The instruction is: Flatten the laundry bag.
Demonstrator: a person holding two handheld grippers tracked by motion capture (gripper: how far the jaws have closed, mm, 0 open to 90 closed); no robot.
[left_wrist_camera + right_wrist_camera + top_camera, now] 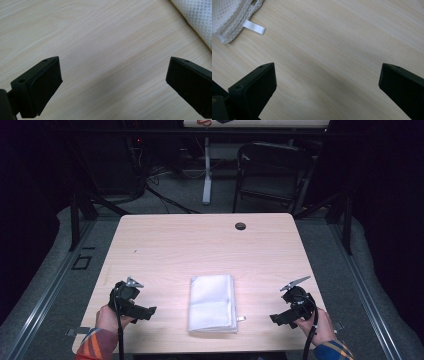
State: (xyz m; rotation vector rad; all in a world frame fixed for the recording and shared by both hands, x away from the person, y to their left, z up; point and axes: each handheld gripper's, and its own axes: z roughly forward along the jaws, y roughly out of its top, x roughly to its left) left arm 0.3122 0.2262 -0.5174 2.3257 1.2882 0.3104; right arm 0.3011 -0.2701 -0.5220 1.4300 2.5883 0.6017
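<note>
The folded white mesh cloth (212, 303) is being flanked by the left gripper (148, 311) and right gripper (276, 318), both jaws being held spread over the pale wooden table (200, 240).

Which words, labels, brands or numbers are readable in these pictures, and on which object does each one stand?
None can be read.
The small white tag on the folded white towel looks blank.
The red marks on the white board far behind the table are too small to read.
</note>
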